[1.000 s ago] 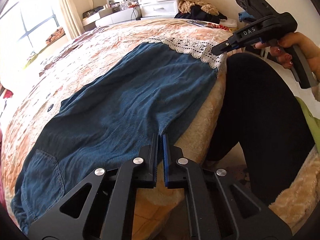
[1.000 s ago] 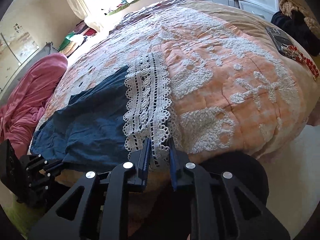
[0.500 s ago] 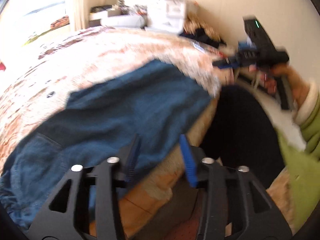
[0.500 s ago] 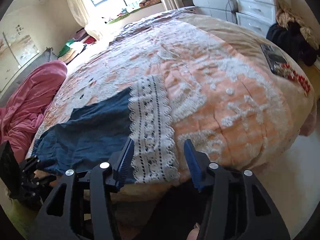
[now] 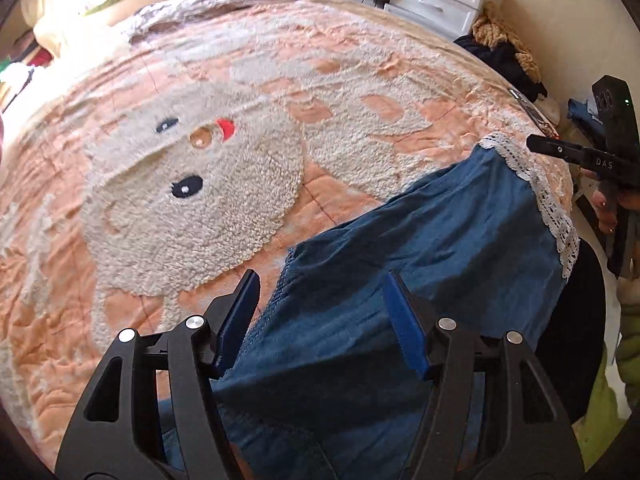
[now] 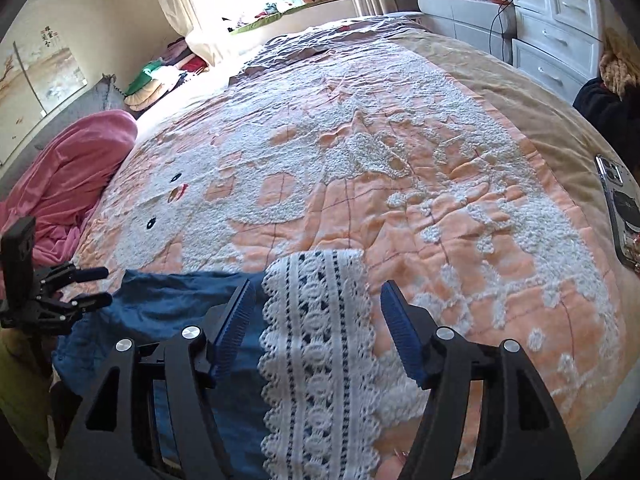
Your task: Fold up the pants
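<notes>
Left wrist view: my left gripper (image 5: 320, 312) has its jaws apart and opening, nothing pinched. Blue pants (image 5: 420, 248) lie flat under and beyond the jaws, spread along the near edge of the bed (image 5: 280, 80), probably so both my grippers can reach an end without leaning over. Fabric passes between the blue pads (image 5: 404, 328) in the picture, but they do not press on it. Lace hem (image 5: 560, 216) marks the far right end of the pants; my right gripper (image 5: 538, 143) hovers just beside that hem, held in a hand (image 5: 608, 208). Cat face on the quilt sits well apart from the pants, toward the bed's middle.

Right wrist view: my right gripper (image 6: 316, 312) also has jaws apart and opening, empty. Lace hem (image 6: 316, 340) runs straight up between the pads (image 6: 400, 332) without touching them, so I judge the cloth is released and resting on the bed (image 6: 440, 160). Blue pants (image 6: 168, 304) stretch left from the hem to where my left gripper (image 6: 90, 286) waits at the other end. Pink blanket (image 6: 68, 172) is heaped past that end, phone (image 6: 618, 216) far right of the hem. Fold not yet finished, I judge; both ends need a fresh grip.
</notes>
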A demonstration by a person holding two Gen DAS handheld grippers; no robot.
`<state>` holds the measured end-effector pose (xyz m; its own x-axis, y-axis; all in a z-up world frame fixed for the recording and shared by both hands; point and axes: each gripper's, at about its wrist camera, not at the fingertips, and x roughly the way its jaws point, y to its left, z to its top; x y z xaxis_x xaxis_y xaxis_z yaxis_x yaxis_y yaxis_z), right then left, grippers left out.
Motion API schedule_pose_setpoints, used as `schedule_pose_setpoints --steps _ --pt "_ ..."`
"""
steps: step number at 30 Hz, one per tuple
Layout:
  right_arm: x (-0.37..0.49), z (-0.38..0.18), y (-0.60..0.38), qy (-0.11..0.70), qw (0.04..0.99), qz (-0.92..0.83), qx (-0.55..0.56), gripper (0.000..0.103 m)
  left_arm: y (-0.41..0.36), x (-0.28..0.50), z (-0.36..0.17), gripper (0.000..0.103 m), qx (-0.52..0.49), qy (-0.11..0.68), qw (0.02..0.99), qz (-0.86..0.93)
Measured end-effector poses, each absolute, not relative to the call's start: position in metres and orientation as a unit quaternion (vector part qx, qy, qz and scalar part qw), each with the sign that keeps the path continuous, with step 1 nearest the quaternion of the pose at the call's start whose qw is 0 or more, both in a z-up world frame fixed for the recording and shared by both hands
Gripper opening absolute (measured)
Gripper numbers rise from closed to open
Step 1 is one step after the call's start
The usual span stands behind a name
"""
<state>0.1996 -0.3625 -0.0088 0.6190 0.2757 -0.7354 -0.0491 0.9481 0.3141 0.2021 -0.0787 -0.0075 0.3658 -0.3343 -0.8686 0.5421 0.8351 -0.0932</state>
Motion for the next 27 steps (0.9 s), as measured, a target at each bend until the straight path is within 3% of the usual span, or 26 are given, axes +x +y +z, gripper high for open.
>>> schedule_pose_setpoints --steps 3,5,7,10,12,15,17,19,21,23,25,27 --pt "0.223 -0.024 -0.372 0.445 0.874 0.108 0.161 0.064 -0.079 0.218 -0.025 0.054 0.091 0.518 0.810 -0.258" --pt "0.233 -0.035 -0.371 0.458 0.867 0.120 0.153 0.064 -0.081 0.225 -0.035 0.041 0.080 0.527 0.804 -0.265" --pt "0.236 -0.043 -0.368 0.464 0.864 0.128 0.149 0.064 -0.086 0.228 -0.040 0.015 0.069 0.529 0.799 -0.278" --pt "0.233 -0.043 -0.359 0.454 0.867 0.151 0.142 0.061 -0.080 0.239 -0.034 0.004 0.019 0.523 0.804 -0.283" --pt "0.232 -0.045 -0.357 0.453 0.865 0.159 0.145 0.061 -0.068 0.252 -0.029 0.004 -0.033 0.521 0.804 -0.284" --pt "0.236 -0.050 -0.361 0.456 0.860 0.166 0.159 0.059 -0.070 0.250 -0.033 0.004 -0.023 0.530 0.797 -0.289" --pt "0.237 -0.052 -0.365 0.456 0.857 0.173 0.168 0.056 -0.071 0.240 -0.034 0.010 -0.019 0.532 0.790 -0.304" --pt "0.236 -0.054 -0.367 0.456 0.855 0.178 0.172 0.053 -0.069 0.235 -0.035 0.058 -0.016 0.527 0.794 -0.302" --pt "0.235 -0.055 -0.367 0.453 0.857 0.175 0.169 0.046 -0.070 0.235 -0.038 0.058 -0.019 0.527 0.794 -0.302" --pt "0.232 -0.054 -0.366 0.445 0.864 0.170 0.162 0.036 -0.076 0.237 -0.042 0.048 -0.011 0.530 0.794 -0.299" --pt "0.226 -0.053 -0.363 0.434 0.868 0.180 0.158 0.031 -0.079 0.239 -0.044 0.022 -0.002 0.530 0.796 -0.294" --pt "0.221 -0.052 -0.360 0.424 0.874 0.182 0.149 0.028 -0.079 0.243 -0.043 0.013 -0.019 0.531 0.793 -0.297"
